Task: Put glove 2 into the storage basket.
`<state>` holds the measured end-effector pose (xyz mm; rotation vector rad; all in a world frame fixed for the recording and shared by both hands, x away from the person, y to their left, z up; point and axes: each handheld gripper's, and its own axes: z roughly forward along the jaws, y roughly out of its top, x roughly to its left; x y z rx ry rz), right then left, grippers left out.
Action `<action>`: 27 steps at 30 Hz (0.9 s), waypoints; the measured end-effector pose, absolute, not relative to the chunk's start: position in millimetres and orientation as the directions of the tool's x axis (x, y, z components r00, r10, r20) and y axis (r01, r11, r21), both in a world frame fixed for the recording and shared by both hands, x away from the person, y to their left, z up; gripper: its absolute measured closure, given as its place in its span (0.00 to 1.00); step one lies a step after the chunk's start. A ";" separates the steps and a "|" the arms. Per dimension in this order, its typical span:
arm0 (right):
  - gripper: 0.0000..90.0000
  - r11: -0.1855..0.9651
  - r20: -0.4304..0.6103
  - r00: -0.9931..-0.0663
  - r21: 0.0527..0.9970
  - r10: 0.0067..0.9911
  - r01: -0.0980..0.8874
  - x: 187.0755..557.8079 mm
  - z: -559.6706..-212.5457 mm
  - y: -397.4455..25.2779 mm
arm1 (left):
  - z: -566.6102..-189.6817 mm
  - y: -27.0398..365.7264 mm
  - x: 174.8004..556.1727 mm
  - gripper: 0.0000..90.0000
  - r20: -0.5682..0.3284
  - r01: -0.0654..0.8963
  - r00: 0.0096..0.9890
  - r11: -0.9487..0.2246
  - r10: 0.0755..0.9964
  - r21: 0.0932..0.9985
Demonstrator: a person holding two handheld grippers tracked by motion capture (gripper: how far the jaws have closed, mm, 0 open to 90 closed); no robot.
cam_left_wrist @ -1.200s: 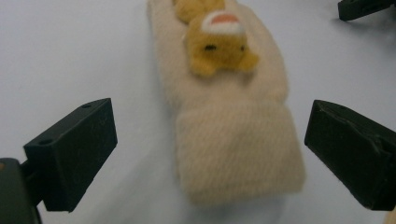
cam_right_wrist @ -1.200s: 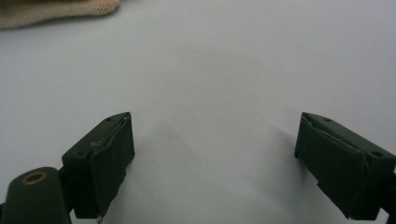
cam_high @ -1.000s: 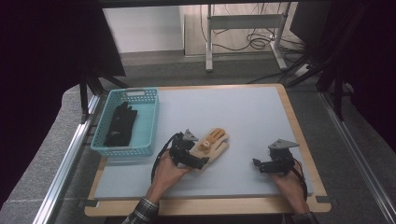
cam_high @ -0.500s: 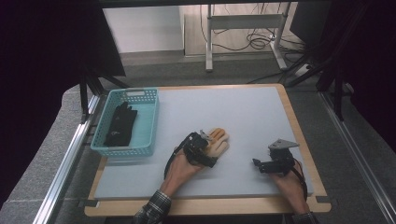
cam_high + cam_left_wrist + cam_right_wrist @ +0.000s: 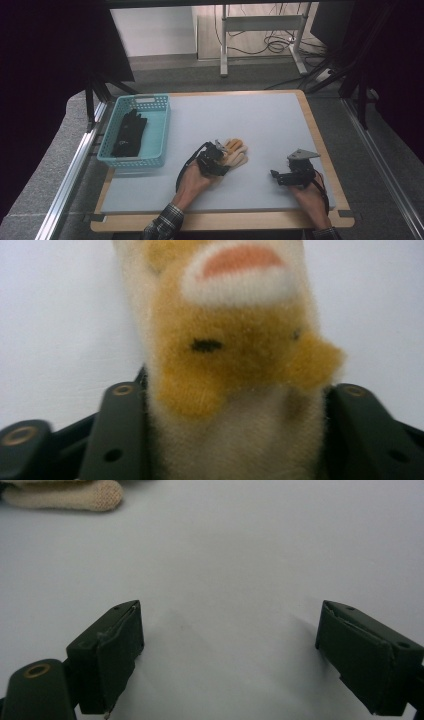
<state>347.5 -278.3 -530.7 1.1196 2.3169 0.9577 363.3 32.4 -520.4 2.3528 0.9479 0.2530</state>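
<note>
Table (image 5: 260, 125): it carries all we work on, and its pale top runs wide ahead of both our pairs of fingers.
Basket (image 5: 161, 131): it sits well to the left of our left fingers, with a black glove (image 5: 129, 132) lying inside, so we judge it the place where gloves get collected.
Fuzzy glove (image 5: 235, 365): it lies flat on the table, its cuff end between our left fingers and its finger ends stretching away beyond them; one cream fingertip shows far ahead and to the left of our right fingers.
Left gripper (image 5: 216, 161): we have it down at the glove, one jaw on each side of the cuff and pressing into the fleece, so we judge the fingers narrowed to a hold on it, ready for a lift toward the basket.
Right gripper (image 5: 230, 650): we keep it low over bare table, fingers spread wide with nothing between them, well apart from the glove and out of the left one's way.
</note>
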 end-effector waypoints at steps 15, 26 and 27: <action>0.13 0.446 -0.052 -0.603 0.723 0.796 0.527 347.5 -530.7 -278.4 | -504.2 49.5 369.3 0.61 -0.085 0.588 0.709 -0.521 0.700 0.618; 0.13 0.445 -0.051 -0.602 0.723 0.797 0.528 347.4 -530.6 -278.4 | -480.7 68.0 375.7 0.60 -0.081 0.596 0.682 -0.488 0.727 0.638; 0.13 0.445 -0.051 -0.602 0.723 0.797 0.528 347.4 -530.6 -278.4 | -477.6 70.6 376.3 0.60 -0.080 0.598 0.677 -0.483 0.732 0.639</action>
